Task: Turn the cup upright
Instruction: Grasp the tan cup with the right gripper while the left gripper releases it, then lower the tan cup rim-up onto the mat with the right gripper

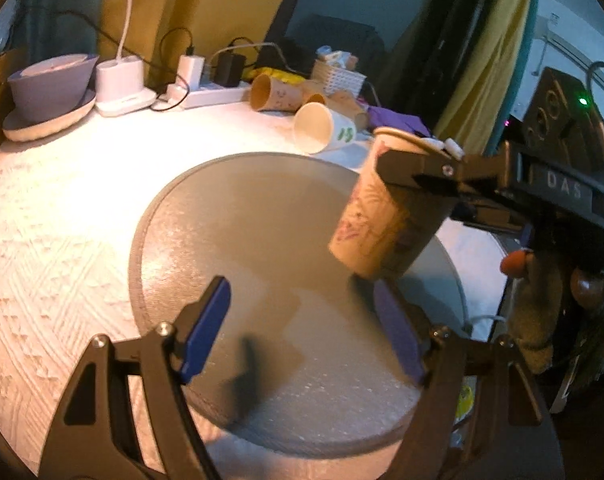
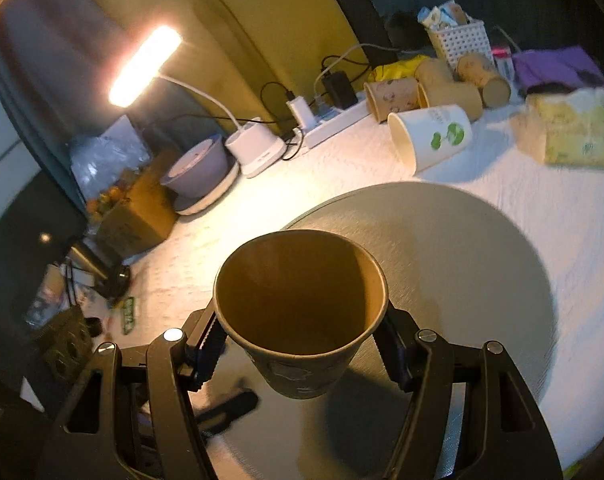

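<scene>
Paper cup, brown with a faint printed pattern, is pinched between the two fingers of the right claw, mouth up and leaning slightly. In the left wrist view it sits at centre right, its base lifted just clear of a round grey mat on the white textured table. The left claw, at the bottom of that frame, gapes wide with nothing between its blue pads.

To finish well, I judge the cup should be levelled until its base is flat, lowered gently onto the mat, and released only once it stands steady; a hard squeeze could buckle the thin wall.

Cup's base is hidden in the right wrist view by its own body. Contact points of the pads are mostly covered by the rim. Several spare cups lie on their sides in the upper right. Motion blur softens the far clutter.
</scene>
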